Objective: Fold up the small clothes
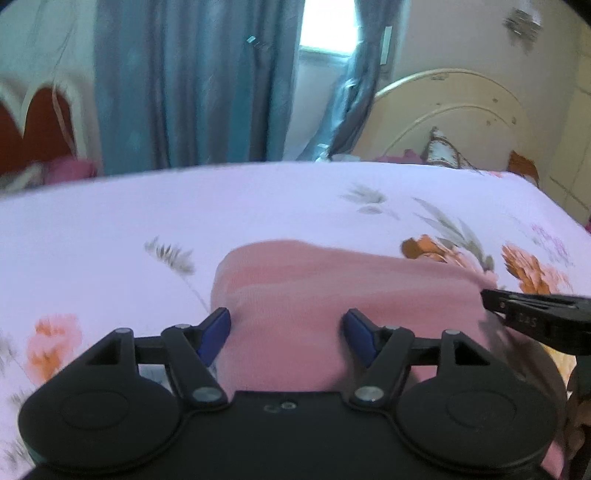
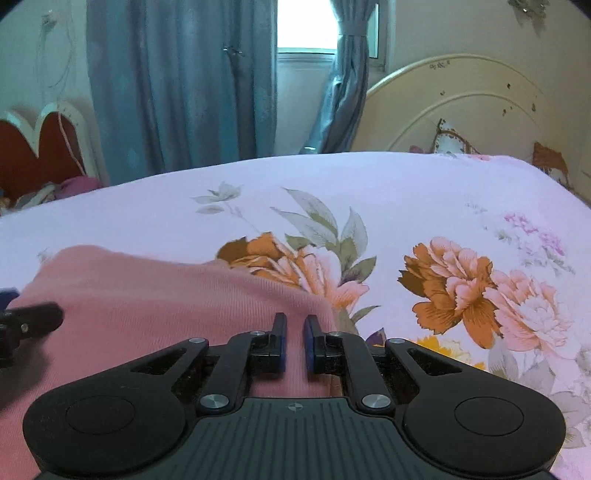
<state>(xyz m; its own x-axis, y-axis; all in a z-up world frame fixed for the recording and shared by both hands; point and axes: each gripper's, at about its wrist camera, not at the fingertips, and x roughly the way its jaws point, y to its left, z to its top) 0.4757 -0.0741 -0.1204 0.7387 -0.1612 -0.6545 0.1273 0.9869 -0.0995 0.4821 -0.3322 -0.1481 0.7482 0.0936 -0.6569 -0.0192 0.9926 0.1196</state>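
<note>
A pink knit garment (image 1: 332, 288) lies on the floral bedsheet (image 1: 110, 229). My left gripper (image 1: 286, 332) is open, its blue-padded fingers spread over the garment's left part. The garment also shows in the right wrist view (image 2: 147, 302). My right gripper (image 2: 294, 332) is nearly closed on the garment's right edge, with pink fabric between its fingers. The right gripper shows from the side in the left wrist view (image 1: 491, 297). A part of the left gripper shows at the left edge of the right wrist view (image 2: 29, 317).
The bed has a cream headboard (image 2: 461, 107) at the back right with a pillow (image 2: 454, 142) against it. Blue curtains (image 2: 177, 85) and a window (image 2: 306, 29) are behind the bed. A red and white piece of furniture (image 2: 40, 147) stands at the left.
</note>
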